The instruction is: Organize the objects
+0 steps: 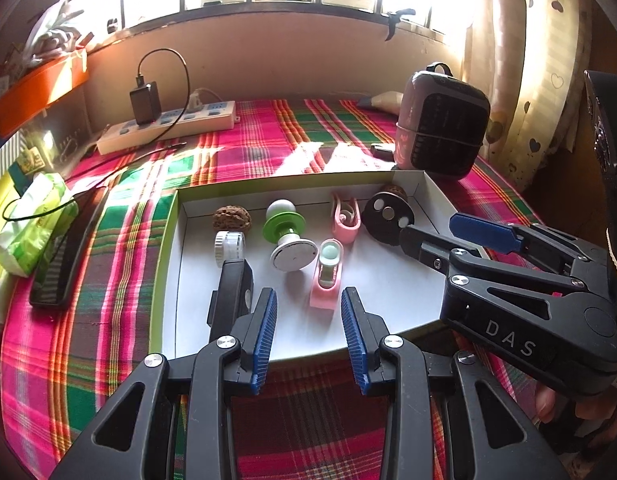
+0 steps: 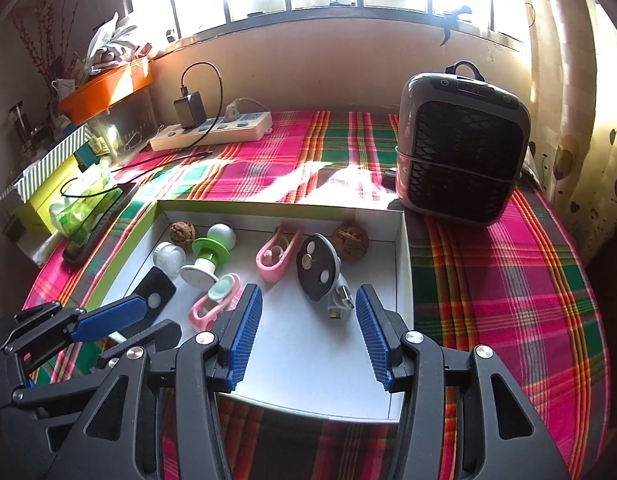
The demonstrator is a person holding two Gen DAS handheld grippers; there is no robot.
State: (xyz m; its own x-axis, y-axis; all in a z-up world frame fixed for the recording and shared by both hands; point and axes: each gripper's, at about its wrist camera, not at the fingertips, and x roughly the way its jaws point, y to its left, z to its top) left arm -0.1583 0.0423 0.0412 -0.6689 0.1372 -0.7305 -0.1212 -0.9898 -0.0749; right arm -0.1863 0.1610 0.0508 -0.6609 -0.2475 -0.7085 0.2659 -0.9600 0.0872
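The worktop (image 2: 508, 280) before me wears a plaid cloth of pink, green and red. On its far right stands a grey heater (image 2: 462, 148) with a dark grille, and along the back wall lies a white power strip (image 2: 212, 130) with a black charger plugged in. In the middle sits a shallow white box (image 2: 308, 360) with a green outer side, and everything I am sorting lies inside it.

My right claw (image 2: 308, 336) hangs over the near part of the box, its blue pads spread apart with nothing between them. My left claw (image 1: 308, 336) hovers at the box's near edge, likewise spread and empty.

Within the box, a black disc (image 2: 317, 268) with pale round spots leans on a grey plug. A green-and-white knob (image 2: 208, 256) lies on its side near the centre. Two pink clips (image 2: 277, 256) lie apart, one nearer me. A walnut (image 2: 350, 242) rests by the far right corner, another (image 2: 182, 233) at the far left.
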